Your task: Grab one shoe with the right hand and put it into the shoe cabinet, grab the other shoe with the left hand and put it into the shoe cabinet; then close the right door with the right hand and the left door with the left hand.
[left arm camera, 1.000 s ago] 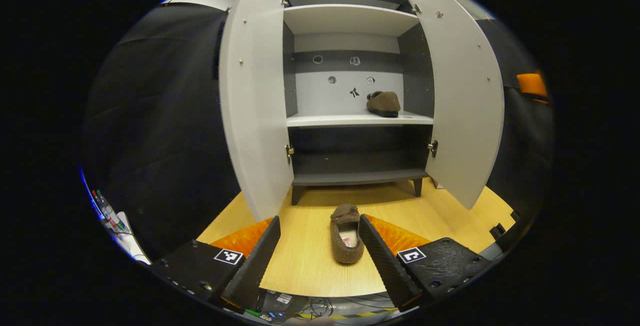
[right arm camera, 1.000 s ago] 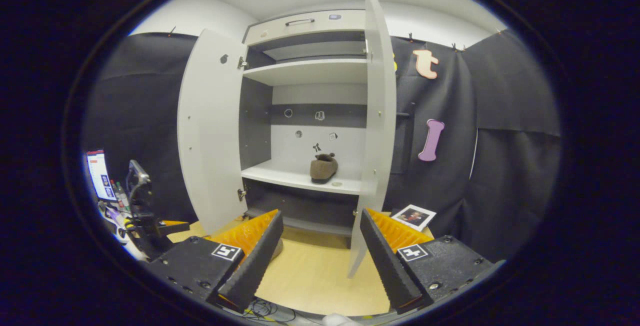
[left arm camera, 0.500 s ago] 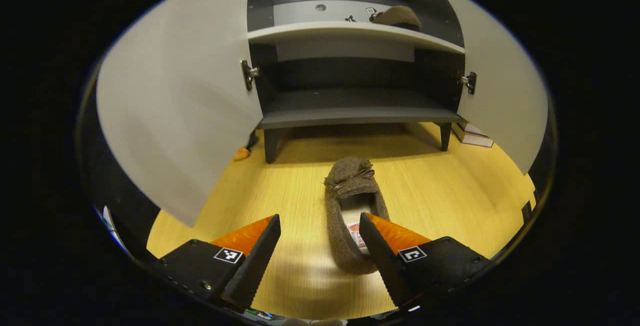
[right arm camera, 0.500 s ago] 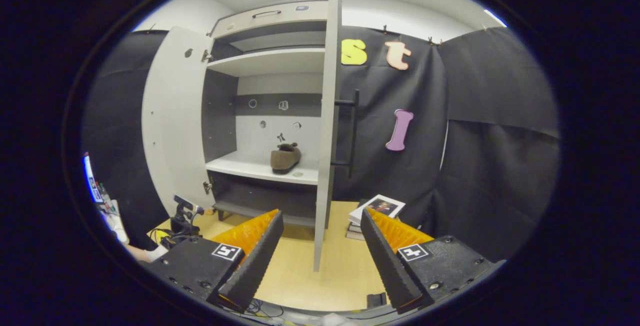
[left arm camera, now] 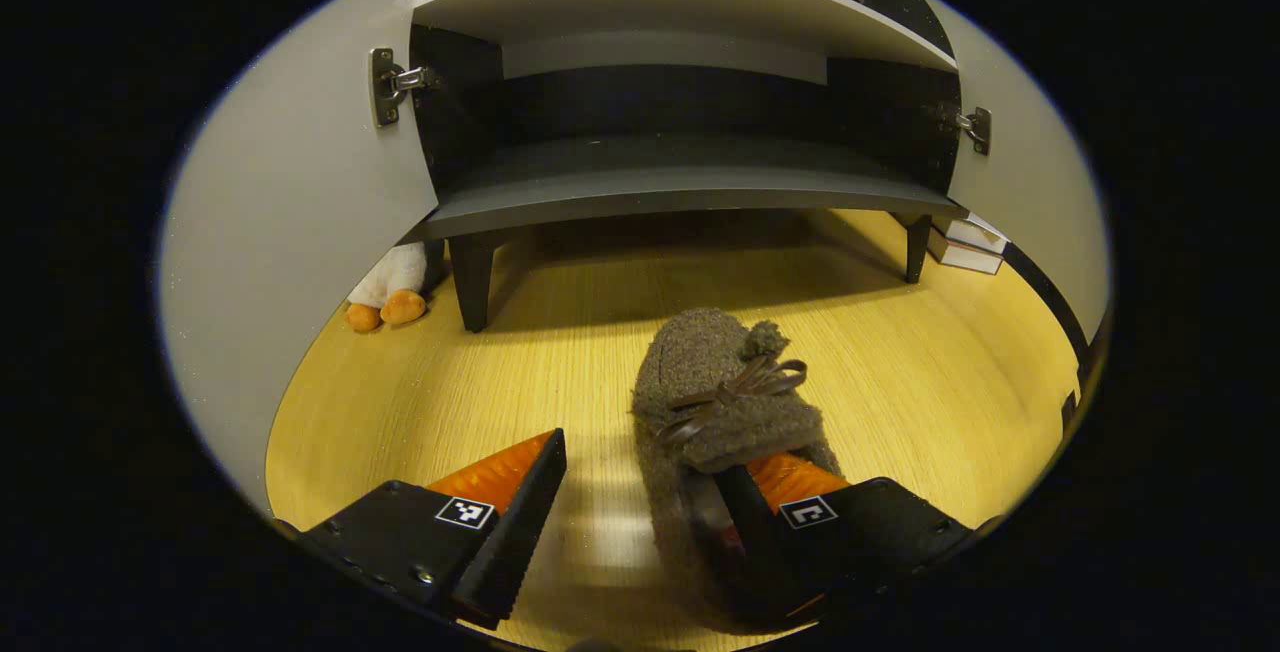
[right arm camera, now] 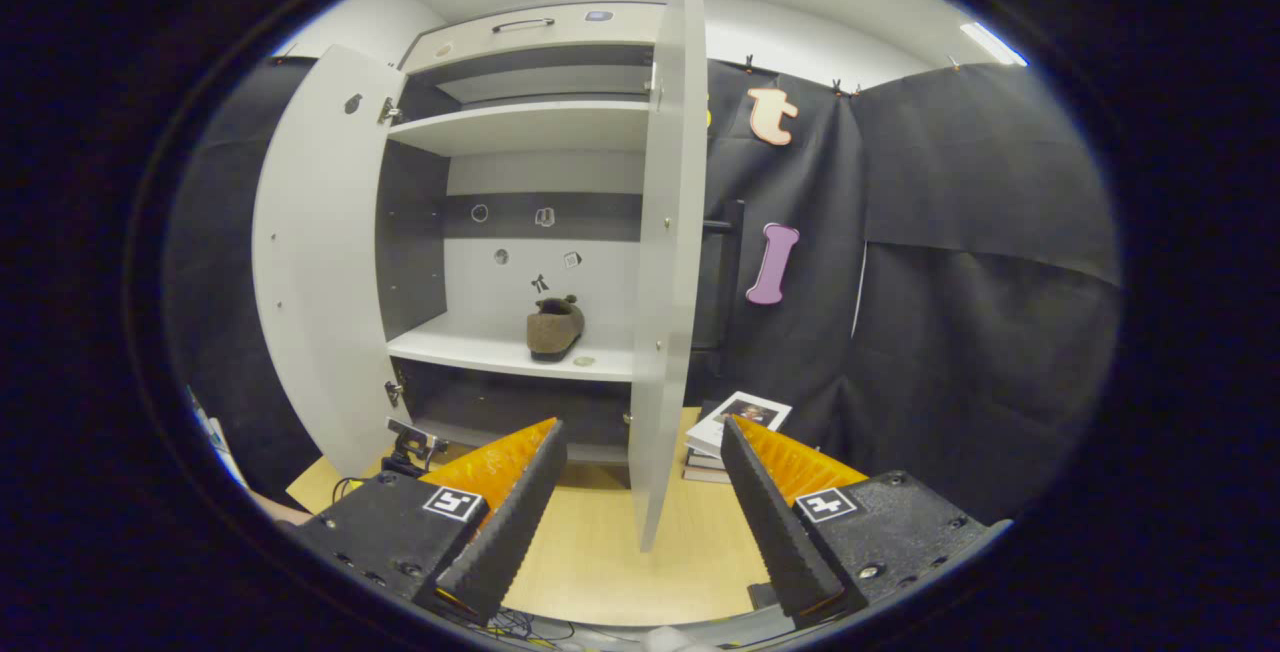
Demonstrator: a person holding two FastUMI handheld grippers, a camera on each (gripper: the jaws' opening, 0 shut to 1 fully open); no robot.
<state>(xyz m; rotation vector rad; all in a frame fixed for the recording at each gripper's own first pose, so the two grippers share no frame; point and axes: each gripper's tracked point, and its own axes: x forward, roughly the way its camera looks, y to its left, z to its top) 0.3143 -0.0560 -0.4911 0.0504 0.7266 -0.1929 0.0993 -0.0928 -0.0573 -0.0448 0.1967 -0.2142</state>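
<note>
The second shoe [left arm camera: 715, 402], the fuzzy brown slipper with a little bow, sits on the wooden floor [left arm camera: 520, 372] in the lower middle of the left gripper view, toe pointing at the cabinet. My left gripper [left arm camera: 640, 507] is down low over its heel end with the jaws spread wide; the right-hand finger [left arm camera: 770, 492] looks like it's dipping into the shoe opening while the other stands off on bare floor, so nothing's pinched. I'd guess that straddles the side wall for a pinch grab.

The other shoe [right arm camera: 555, 328] is parked on the white shelf [right arm camera: 470, 347], centre of the right gripper view. The right gripper [right arm camera: 640, 477] hangs back, jaws open and empty, facing the right door's edge [right arm camera: 665, 252], probably ready to swing it. The left door [right arm camera: 315, 262] is wide open too.
</note>
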